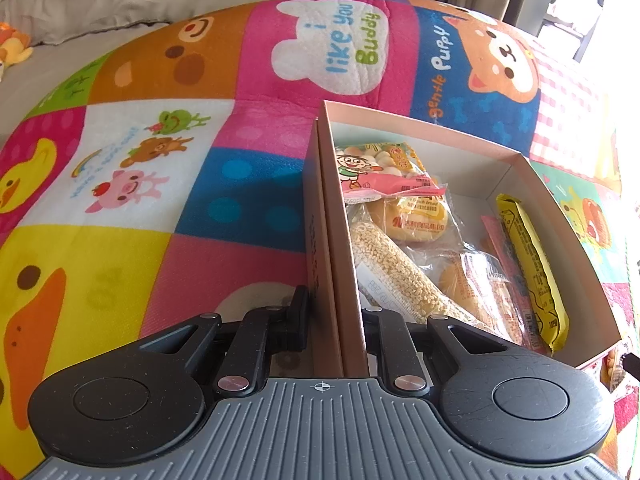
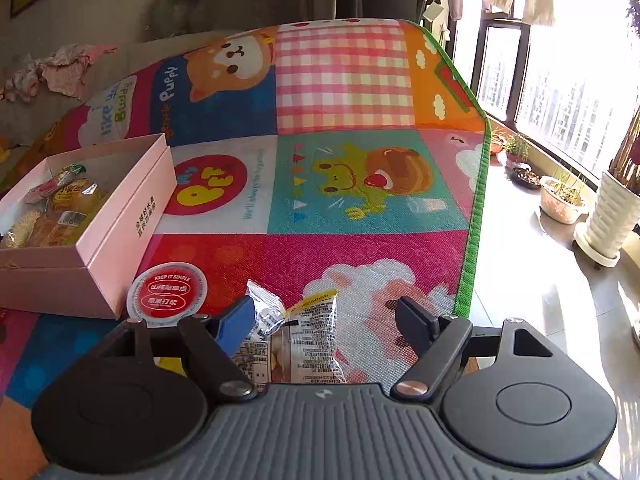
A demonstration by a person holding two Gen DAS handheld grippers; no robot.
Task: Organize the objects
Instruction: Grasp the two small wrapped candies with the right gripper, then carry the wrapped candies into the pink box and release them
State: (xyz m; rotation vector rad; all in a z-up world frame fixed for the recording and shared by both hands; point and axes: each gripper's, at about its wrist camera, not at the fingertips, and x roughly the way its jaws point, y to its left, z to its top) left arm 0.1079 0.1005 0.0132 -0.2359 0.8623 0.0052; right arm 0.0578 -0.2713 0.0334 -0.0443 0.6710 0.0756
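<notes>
A pink cardboard box (image 1: 420,124) stands open on the colourful play mat (image 1: 160,160). My left gripper (image 1: 336,320) is shut on the box's near left wall, one finger outside and one inside. Inside lie a pink-and-green snack bag (image 1: 380,168), wrapped buns (image 1: 416,216), a puffed-grain bar (image 1: 396,276) and a yellow bar (image 1: 532,268). In the right wrist view the box (image 2: 120,216) sits at the left. My right gripper (image 2: 328,320) is open over a clear printed snack packet (image 2: 300,340) lying on the mat between its fingers. A round red-labelled cup (image 2: 166,294) rests beside the box.
The mat's green edge (image 2: 476,208) runs down the right, with shiny tiled floor beyond it. Plant pots (image 2: 560,200) and a tall white planter (image 2: 612,216) stand by the window. A grey sofa with heaped clothes (image 1: 80,0) lies behind the mat.
</notes>
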